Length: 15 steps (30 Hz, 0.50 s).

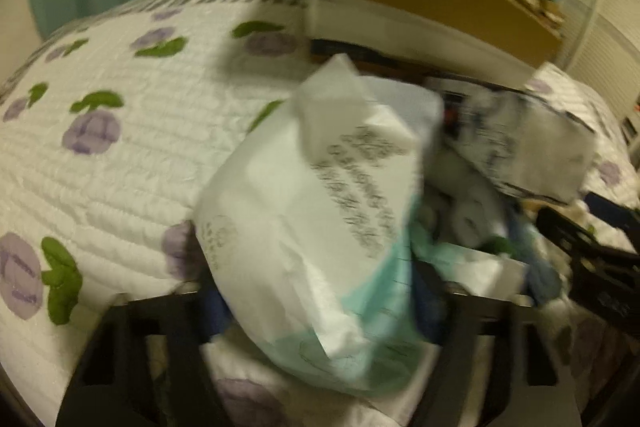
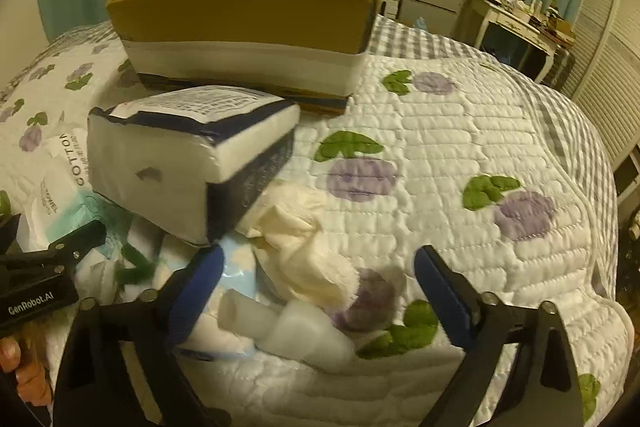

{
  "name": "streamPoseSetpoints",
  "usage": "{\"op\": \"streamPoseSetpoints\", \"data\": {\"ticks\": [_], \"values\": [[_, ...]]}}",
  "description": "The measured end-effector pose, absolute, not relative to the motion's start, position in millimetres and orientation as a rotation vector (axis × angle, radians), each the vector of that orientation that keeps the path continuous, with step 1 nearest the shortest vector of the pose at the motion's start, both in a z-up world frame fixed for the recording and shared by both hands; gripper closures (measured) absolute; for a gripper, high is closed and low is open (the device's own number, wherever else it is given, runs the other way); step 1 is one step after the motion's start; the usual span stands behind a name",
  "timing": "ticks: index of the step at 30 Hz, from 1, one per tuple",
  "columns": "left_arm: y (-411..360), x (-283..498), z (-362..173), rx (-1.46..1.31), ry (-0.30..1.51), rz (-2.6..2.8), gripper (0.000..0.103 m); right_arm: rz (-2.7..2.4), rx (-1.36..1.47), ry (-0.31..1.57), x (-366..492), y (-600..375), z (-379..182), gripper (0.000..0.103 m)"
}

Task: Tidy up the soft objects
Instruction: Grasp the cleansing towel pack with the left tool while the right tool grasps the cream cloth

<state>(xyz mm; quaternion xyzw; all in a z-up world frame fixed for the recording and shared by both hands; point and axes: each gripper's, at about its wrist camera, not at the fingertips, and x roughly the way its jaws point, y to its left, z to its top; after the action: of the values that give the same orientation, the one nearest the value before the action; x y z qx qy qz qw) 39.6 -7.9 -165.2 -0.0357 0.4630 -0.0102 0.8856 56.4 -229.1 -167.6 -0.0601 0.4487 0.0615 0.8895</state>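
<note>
White-teal cotton towel pack [image 1: 320,227] tilted, raised off quilt; navy-white tissue pack [image 2: 192,163] lying atop soft pile.

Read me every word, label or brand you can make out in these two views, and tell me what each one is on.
"GenRobot.AI": on the left gripper body, right wrist view.
"COTTON": on the white and teal cotton towel pack.
"TOWEL": smaller, on the same pack.
Fine print on the navy and white tissue pack top: too small to read.
Grey print on the pack in the left wrist view: blurred, unreadable.

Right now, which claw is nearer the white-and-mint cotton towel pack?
Left. The left claw grips the white-and-mint cotton towel pack; the right claw hangs open beside it.
</note>
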Motion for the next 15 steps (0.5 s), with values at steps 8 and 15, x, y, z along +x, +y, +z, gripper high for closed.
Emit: {"op": "streamPoseSetpoints", "data": {"ticks": [8, 15], "values": [[-21.1, 17.5, -149.2, -0.021, 0.914, -0.083, 0.068, 0.189, -0.062, 0.921, 55.1, -232.9, -165.9, 0.087], [0.9, 18.3, -143.7, -0.053, 0.911, -0.063, 0.068, 0.227, -0.021, 0.886, 39.8, -232.6, -153.2, 0.093]]}}
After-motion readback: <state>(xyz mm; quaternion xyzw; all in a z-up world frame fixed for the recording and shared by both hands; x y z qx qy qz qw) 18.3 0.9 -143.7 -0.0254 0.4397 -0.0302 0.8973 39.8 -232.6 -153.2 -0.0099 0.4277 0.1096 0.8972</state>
